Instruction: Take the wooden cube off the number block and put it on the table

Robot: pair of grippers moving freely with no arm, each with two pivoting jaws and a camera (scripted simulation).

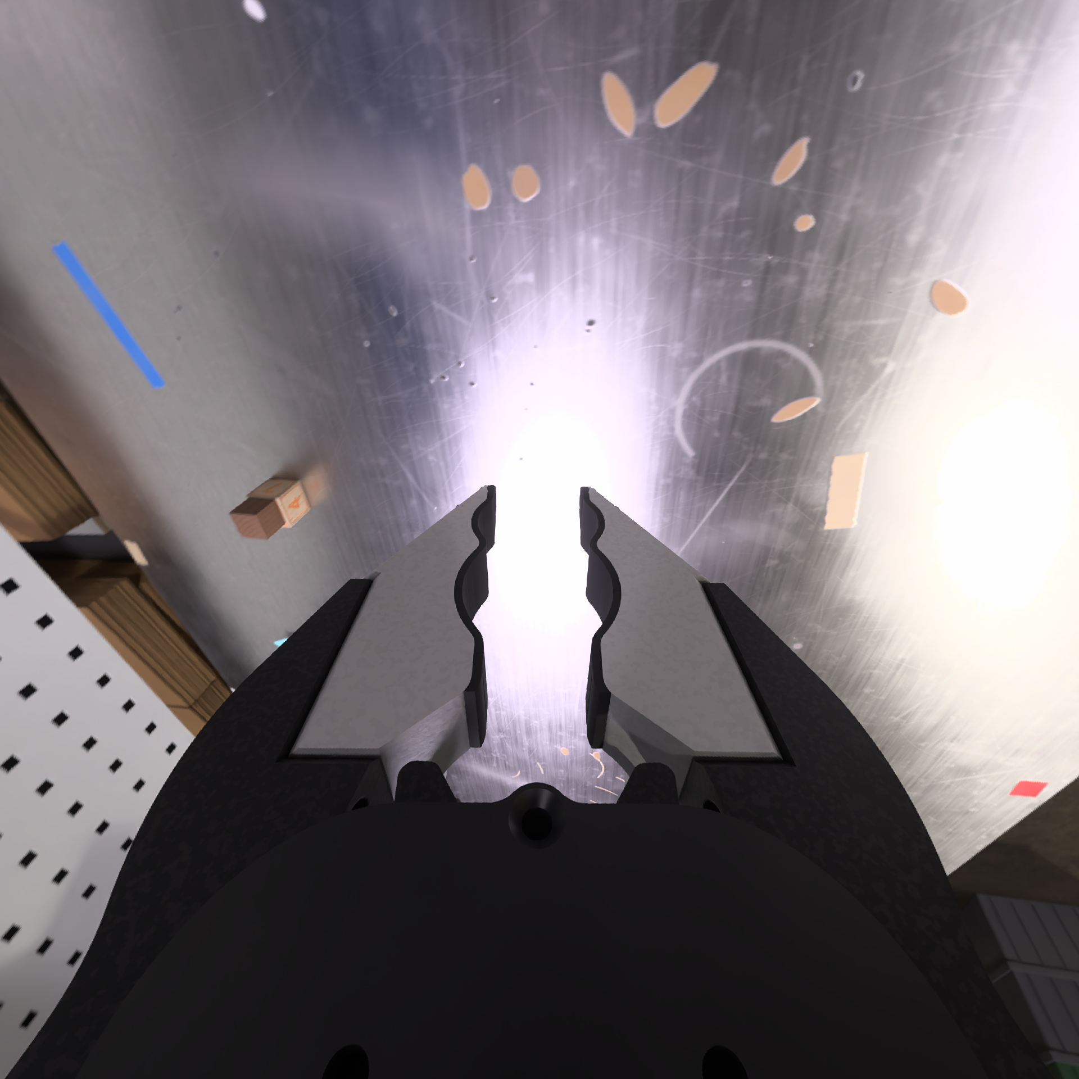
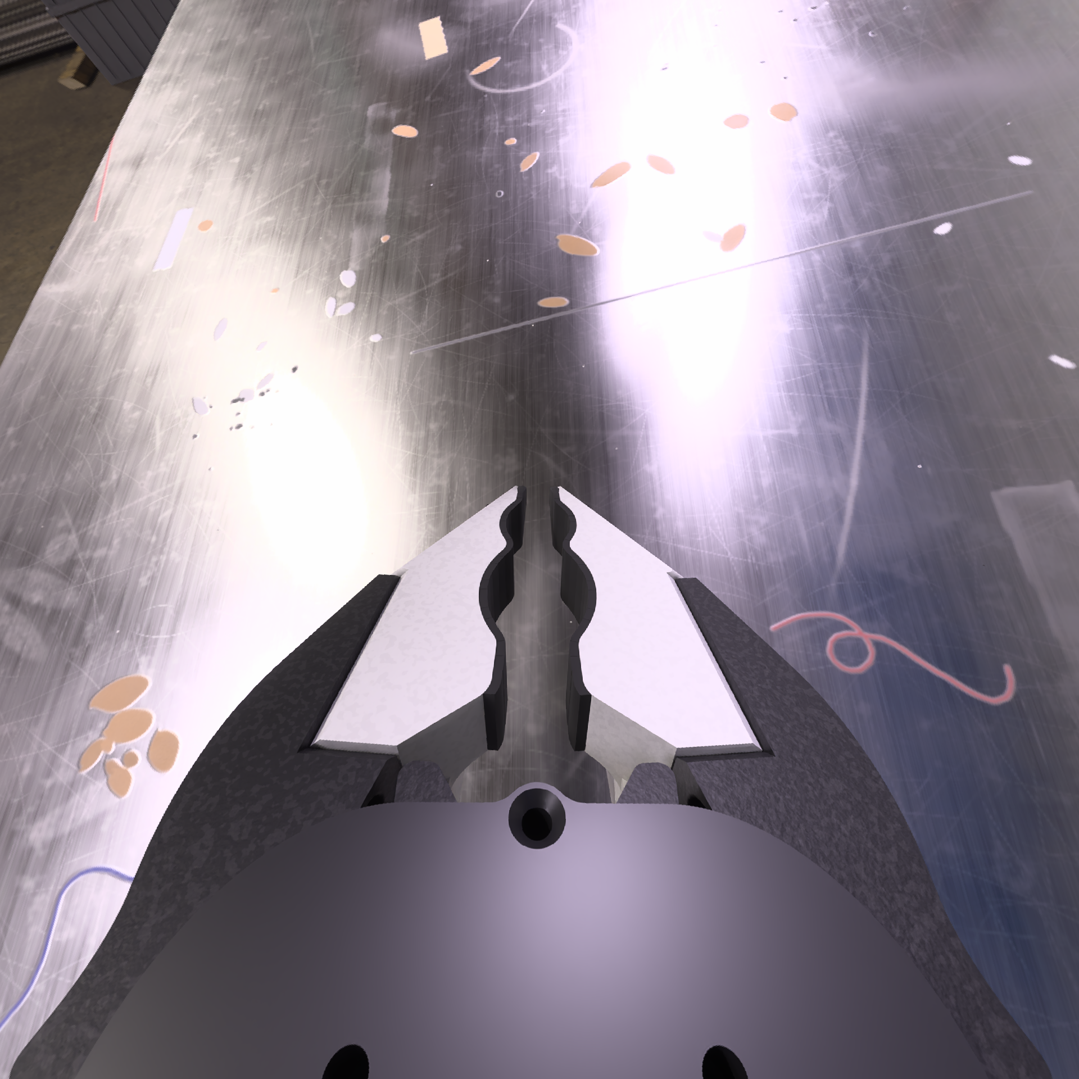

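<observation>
In the left wrist view a plain wooden cube [image 1: 255,518] rests against a pale number block [image 1: 289,502] with orange markings, far off to the left on the scratched metal table [image 1: 350,175]. The view is tilted, so the stack looks sideways. My left gripper [image 1: 537,496] is open and empty, well to the right of the blocks, pointing at a bright glare patch. In the right wrist view my right gripper [image 2: 540,496] is open by a narrow gap and empty above the table [image 2: 409,409]. Neither block shows in that view.
A white pegboard [image 1: 64,788] and a wooden edge [image 1: 146,630] lie at the left. A blue strip [image 1: 108,312], a red patch [image 1: 1029,788] and tan spots [image 1: 683,93] mark the tabletop. A red squiggle [image 2: 893,660] and tan spots [image 2: 125,735] mark it in the right wrist view.
</observation>
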